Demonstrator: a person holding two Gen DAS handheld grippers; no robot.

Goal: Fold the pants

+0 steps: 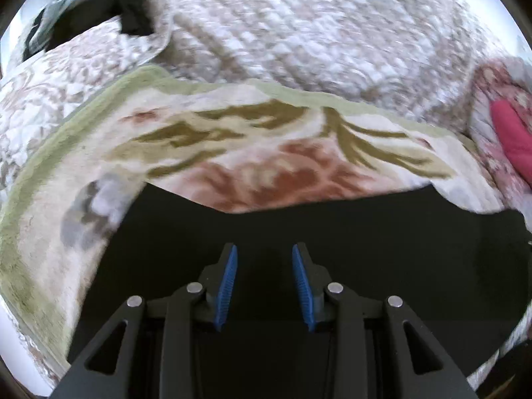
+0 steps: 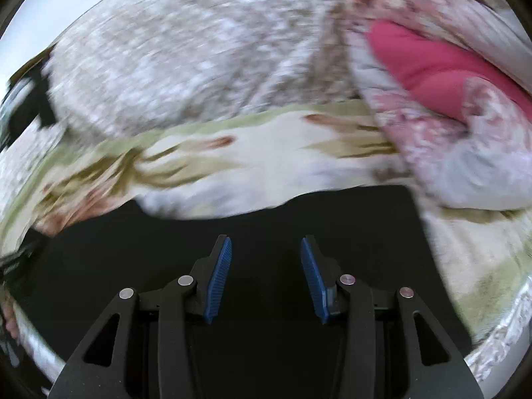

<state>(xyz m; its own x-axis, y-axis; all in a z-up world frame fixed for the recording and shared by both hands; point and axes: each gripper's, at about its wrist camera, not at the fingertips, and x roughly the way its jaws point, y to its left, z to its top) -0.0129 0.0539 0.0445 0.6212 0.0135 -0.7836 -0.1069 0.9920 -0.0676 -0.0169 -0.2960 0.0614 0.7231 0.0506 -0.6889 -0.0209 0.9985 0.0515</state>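
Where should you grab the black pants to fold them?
Probably the far edge of the pants, where it lies flat on the flowery blanket. Come from above with open fingers, one gripper near each end, since that edge is straight and uncovered.

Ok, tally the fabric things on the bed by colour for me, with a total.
Black: 2, the pants and a dark garment
Floral cream-green: 1, blanket
Pink-red: 1, comforter
Beige-white: 1, quilt
Total: 5
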